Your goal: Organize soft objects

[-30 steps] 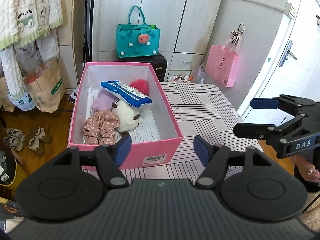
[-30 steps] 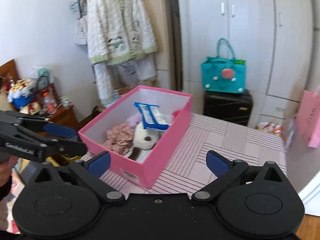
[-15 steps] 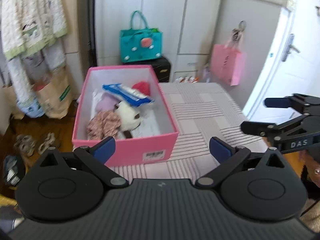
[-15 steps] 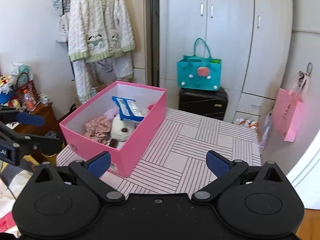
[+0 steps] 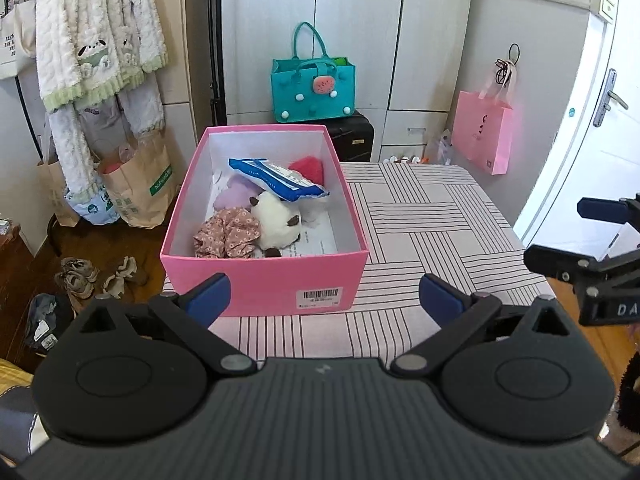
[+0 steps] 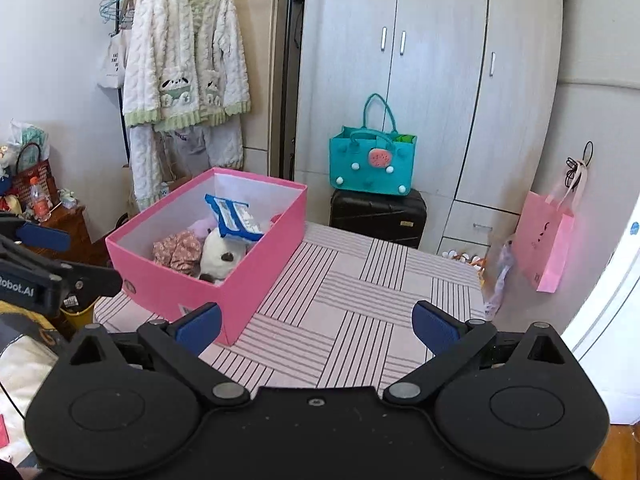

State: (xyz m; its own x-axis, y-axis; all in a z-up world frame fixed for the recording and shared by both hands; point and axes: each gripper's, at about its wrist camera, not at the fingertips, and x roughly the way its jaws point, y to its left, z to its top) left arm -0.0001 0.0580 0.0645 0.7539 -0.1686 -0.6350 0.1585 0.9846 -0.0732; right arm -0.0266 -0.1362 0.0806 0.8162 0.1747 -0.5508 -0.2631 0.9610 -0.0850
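Observation:
A pink box (image 5: 264, 280) stands on the left part of the striped table (image 5: 432, 232). In it lie a floral scrunchie (image 5: 226, 232), a white plush toy (image 5: 276, 224), a lilac soft item (image 5: 236, 194), a red plush (image 5: 306, 168) and a blue-white packet (image 5: 276, 178) on top. My left gripper (image 5: 324, 300) is open and empty, held back above the table's near edge in front of the box. My right gripper (image 6: 316, 326) is open and empty, right of the box (image 6: 208, 280); it also shows at the right of the left wrist view (image 5: 592, 240).
A teal bag (image 5: 312, 84) sits on a black case behind the table. A pink paper bag (image 5: 484, 136) hangs at the right wall by a white door. Clothes (image 5: 96, 40) hang at the left above paper bags and shoes on the floor.
Both grippers have drawn back and up from the box. The left gripper's jaws have opened wider. The box contents have not moved.

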